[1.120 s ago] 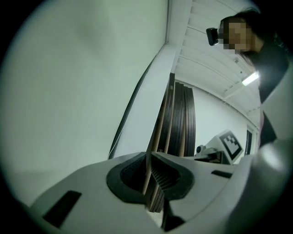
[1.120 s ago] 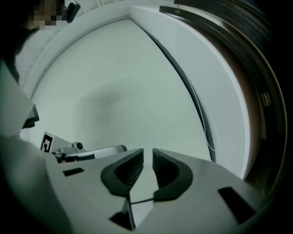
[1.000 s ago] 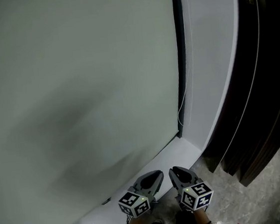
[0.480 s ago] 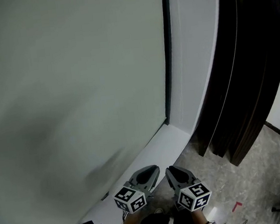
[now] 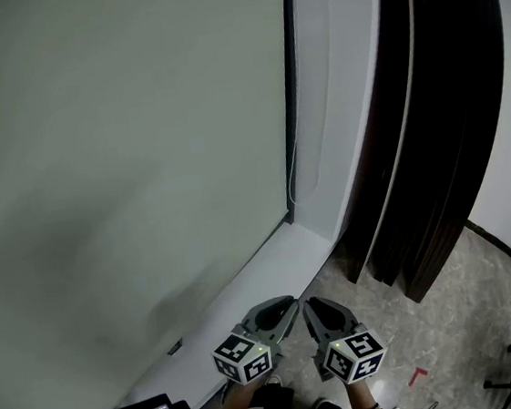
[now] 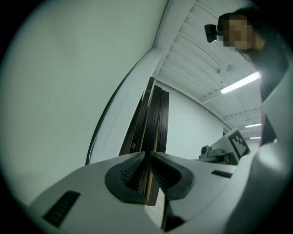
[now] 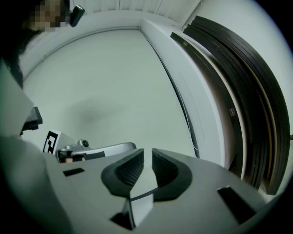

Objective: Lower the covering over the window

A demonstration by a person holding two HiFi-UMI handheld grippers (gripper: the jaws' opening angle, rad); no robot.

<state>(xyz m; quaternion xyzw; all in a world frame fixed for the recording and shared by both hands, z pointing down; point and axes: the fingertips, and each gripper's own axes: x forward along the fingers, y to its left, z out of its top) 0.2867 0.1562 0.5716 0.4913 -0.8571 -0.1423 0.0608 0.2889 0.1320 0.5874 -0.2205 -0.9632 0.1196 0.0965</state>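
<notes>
The blind is the big pale sheet that fills the window. It looks like it hangs all the way down to the white sill, so the window may be covered already. I cannot be sure of its bottom edge.

A thin cord hangs in a loop at the right edge of the window, close to the frame. It ends above the right end of the sill.

Both grippers are held low, side by side, below the sill and over the floor. The left gripper has its jaws pressed close together with nothing in them. The right gripper has only a thin slit between its jaws and holds nothing too.

If the blind needs to go lower, I think the cord is the thing to use. One gripper would have to open first, go up to the loop, and pinch just one side of it. A slow, straight pull down would be best. A pull to the side could rub the cord on the frame.

Tall dark boards lean on the wall right of the window, so keep clear of them.
</notes>
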